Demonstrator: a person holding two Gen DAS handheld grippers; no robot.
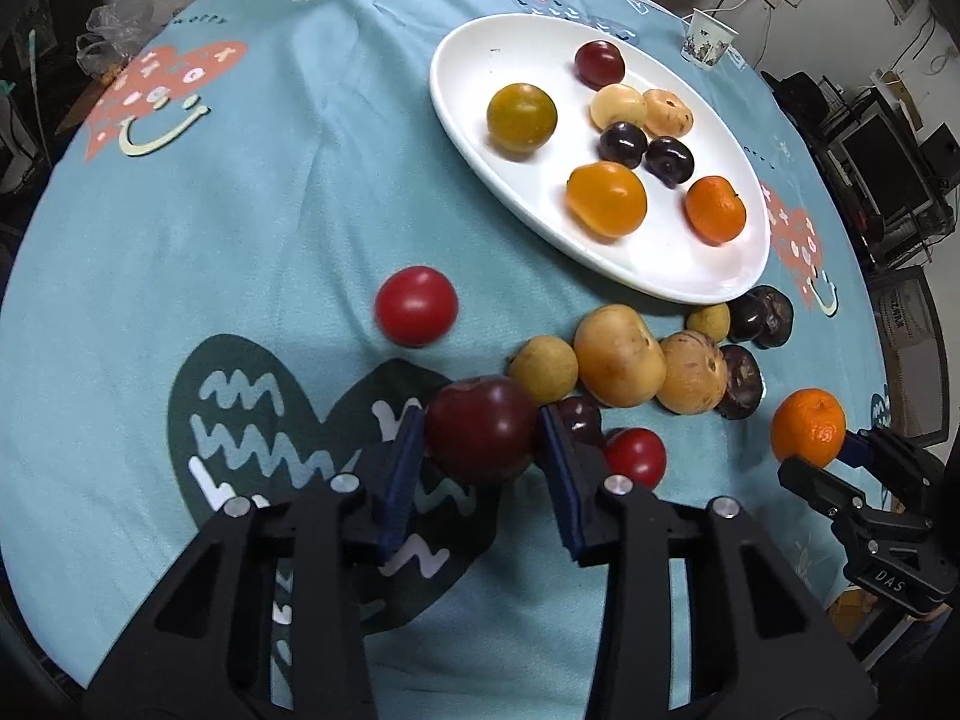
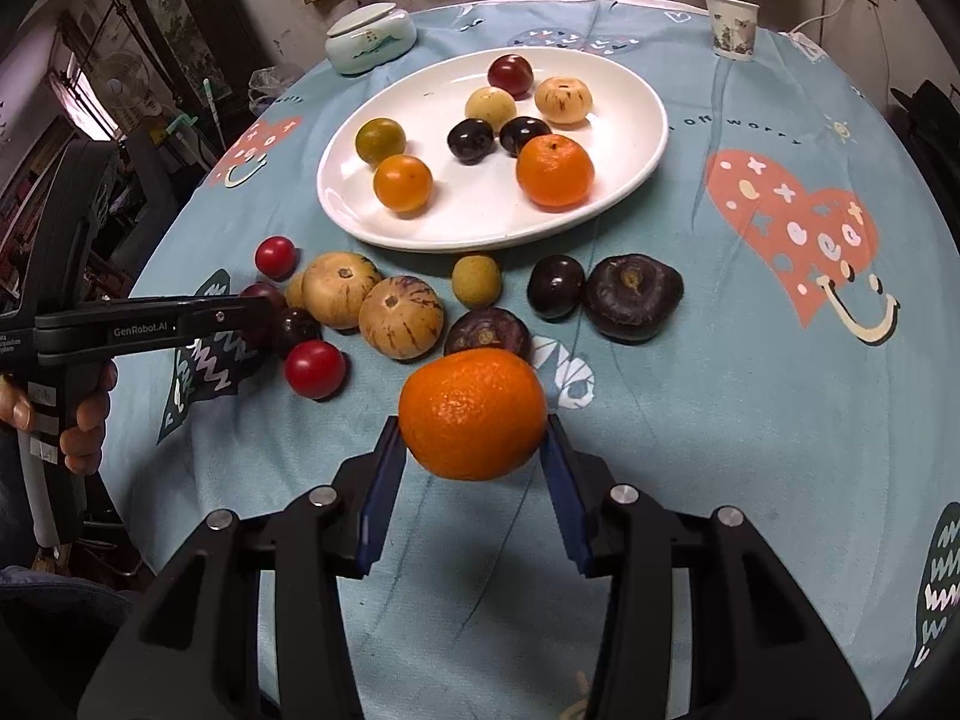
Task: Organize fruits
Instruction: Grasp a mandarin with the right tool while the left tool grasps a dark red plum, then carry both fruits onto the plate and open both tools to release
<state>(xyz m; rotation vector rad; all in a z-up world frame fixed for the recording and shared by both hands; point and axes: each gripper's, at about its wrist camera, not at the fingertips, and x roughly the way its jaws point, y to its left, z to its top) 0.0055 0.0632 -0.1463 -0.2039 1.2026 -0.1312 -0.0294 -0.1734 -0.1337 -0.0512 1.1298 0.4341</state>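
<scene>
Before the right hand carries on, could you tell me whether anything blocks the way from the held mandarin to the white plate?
Yes: the mandarin in the right gripper has a purple fruit and a small yellowish fruit on the cloth between it and the white plate, so it must pass above them.

Soft overhead light, mild plate (image 2: 636,138) glare (edges bend and darken), mostly sharp.

Round table in teal printed cloth (image 2: 750,360), white wall (image 1: 810,12), standing fan (image 2: 123,81)
</scene>
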